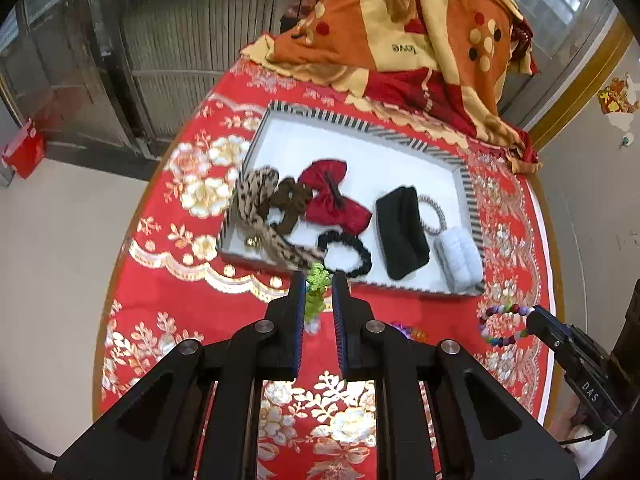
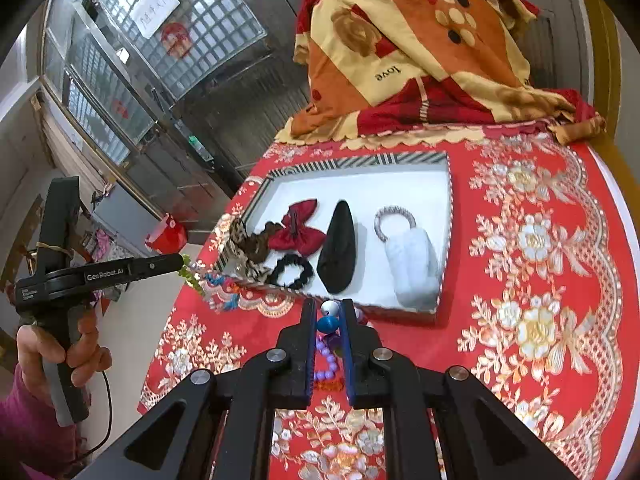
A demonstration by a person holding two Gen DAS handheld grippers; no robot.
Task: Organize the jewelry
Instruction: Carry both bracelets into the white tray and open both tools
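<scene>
A white tray (image 1: 360,128) with a striped rim lies on the red tablecloth and holds several hair pieces: a leopard scrunchie (image 1: 256,200), a red bow (image 1: 332,196), a black scrunchie (image 1: 346,250), a black pouch (image 1: 402,232) and a pale fluffy clip (image 1: 458,260). My left gripper (image 1: 318,284) is shut on a green beaded piece (image 1: 317,290), held just before the tray's near edge. My right gripper (image 2: 330,312) is shut on a multicoloured bead bracelet (image 2: 327,325) above the cloth near the tray (image 2: 400,184). The bracelet also shows in the left wrist view (image 1: 502,326).
A folded orange and cream blanket (image 1: 400,28) lies at the far end of the round table. More small colourful beads (image 1: 408,332) lie on the cloth near the front. The table edge (image 2: 624,240) curves close on the right. A hand (image 2: 60,352) holds the left gripper.
</scene>
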